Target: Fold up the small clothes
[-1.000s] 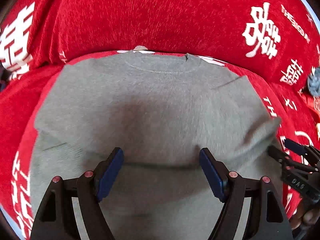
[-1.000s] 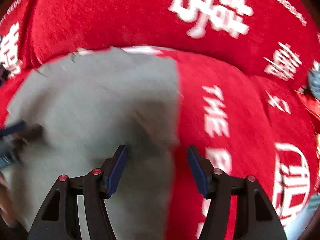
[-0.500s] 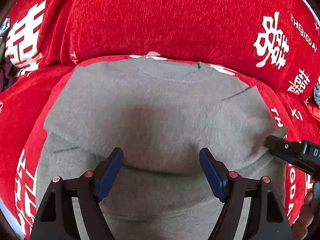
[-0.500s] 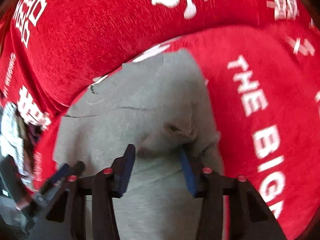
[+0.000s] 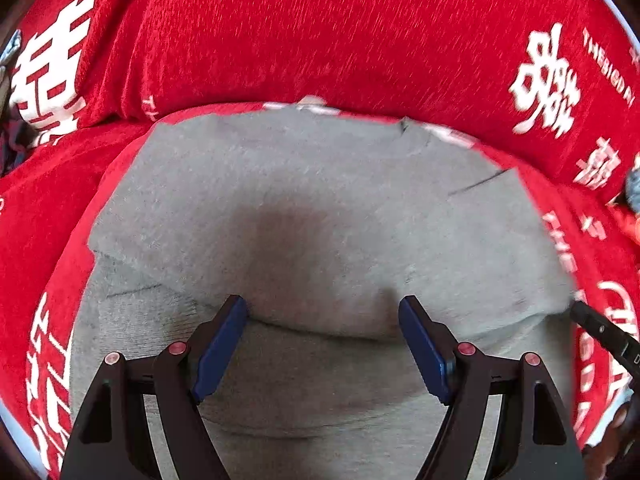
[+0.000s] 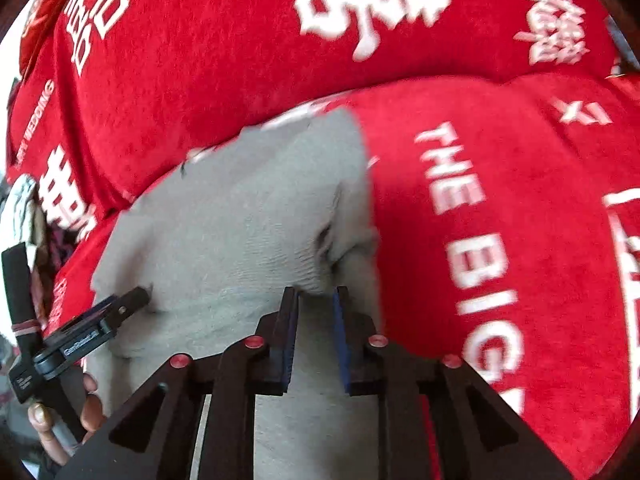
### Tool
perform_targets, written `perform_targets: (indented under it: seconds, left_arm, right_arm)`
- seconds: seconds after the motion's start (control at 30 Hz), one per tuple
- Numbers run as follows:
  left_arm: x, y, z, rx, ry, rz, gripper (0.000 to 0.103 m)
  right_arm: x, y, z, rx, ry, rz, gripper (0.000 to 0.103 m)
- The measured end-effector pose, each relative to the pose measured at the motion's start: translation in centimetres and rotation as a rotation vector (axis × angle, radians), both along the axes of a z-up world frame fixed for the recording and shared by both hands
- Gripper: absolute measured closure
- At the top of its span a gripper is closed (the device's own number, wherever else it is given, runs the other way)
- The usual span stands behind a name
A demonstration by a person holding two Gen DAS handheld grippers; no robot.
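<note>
Now | right gripper [image 6: 316, 296]: just closed, pinching grey garment [image 6: 240, 216] fold | left gripper [image 5: 323, 322]: released, hovering over garment

Your open ground is the red plush cover with white lettering [image 6: 500, 208] at three o'clock of the grey knit garment [image 5: 320, 208]. At twelve o'clock its raised red fold [image 5: 320, 40] blocks passage.

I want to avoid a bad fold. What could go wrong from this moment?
The right gripper, whose jaws have just been closing, pinches only a small bunch at the edge of the grey knit garment; it may slip out. The left gripper stands open above the fold, so the cloth could drag across the red printed cover.
</note>
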State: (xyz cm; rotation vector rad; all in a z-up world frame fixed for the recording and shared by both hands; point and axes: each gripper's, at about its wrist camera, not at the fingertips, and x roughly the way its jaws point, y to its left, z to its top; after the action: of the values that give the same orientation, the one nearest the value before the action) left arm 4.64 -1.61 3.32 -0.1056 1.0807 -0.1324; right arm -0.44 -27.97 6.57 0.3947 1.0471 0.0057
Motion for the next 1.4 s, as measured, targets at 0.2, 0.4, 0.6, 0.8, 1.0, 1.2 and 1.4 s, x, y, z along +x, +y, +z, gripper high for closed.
perform_targets:
  seconds: [0.2, 0.4, 0.6, 0.8, 1.0, 1.2, 1.4]
  left_arm:
    - [1.8, -0.8, 0.1, 0.044, -0.005, 0.003, 0.024]
    - [2.0, 0.8, -1.8, 0.083, 0.001, -0.018, 0.024]
    - [-0.1, 1.6, -0.4, 0.049, -0.032, -0.021, 0.024]
    - [-5.0, 1.7, -0.5, 0.059, -0.066, -0.074, 0.024]
    - [-9.0, 1.6, -1.6, 0.179, -0.121, -0.144, 0.024]
    - [-13.2, 4.3, -2.2, 0.124, -0.146, -0.121, 0.007]
    - [-17.3, 4.9, -2.9, 0.139, -0.195, -0.117, 0.001]
  right_arm:
    - [2.6, 3.6, 3.0, 0.012, -0.117, 0.111, 0.03]
    - [4.9, 4.5, -2.2, -0.107, 0.048, 0.103, 0.037]
    - [2.4, 7.6, 0.8, -0.233, -0.011, 0.169, 0.037]
    - [-1.8, 11.2, 0.5, -0.262, -0.012, 0.279, 0.037]
    - [-5.4, 11.9, -1.1, -0.319, -0.048, 0.309, 0.034]
    - [-10.3, 10.4, -0.9, -0.32, -0.098, 0.343, 0.032]
    - [-15.0, 9.9, -0.7, -0.364, -0.113, 0.361, 0.03]
